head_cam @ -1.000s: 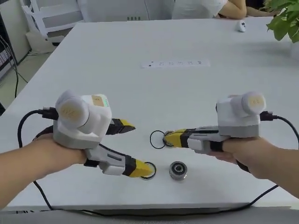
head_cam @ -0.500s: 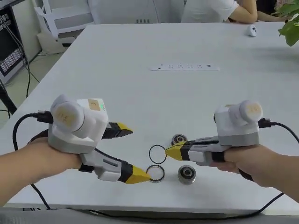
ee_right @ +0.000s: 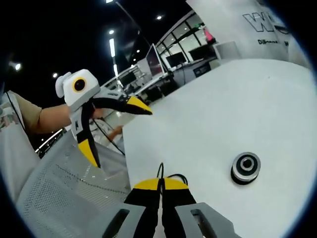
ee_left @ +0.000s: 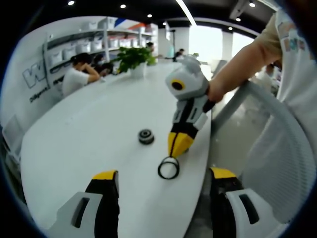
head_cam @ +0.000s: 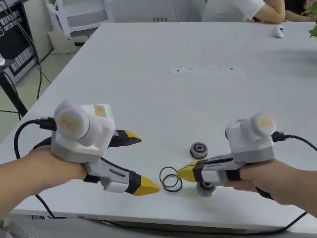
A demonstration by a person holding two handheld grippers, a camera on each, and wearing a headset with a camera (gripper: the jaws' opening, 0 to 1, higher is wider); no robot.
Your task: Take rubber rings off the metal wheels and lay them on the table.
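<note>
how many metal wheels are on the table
2. The far wheel sits in the open; the near wheel lies by the edge, partly under the right tongs.

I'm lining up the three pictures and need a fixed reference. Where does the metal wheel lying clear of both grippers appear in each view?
Head view: metal wheel on the table, right of centre, just beyond the right gripper.
Left gripper view: left of centre, left of the right gripper's yellow fingers.
Right gripper view: lower right, right of that view's own fingers.
Shared landmark: the rubber rings at the right gripper's tip.
</note>
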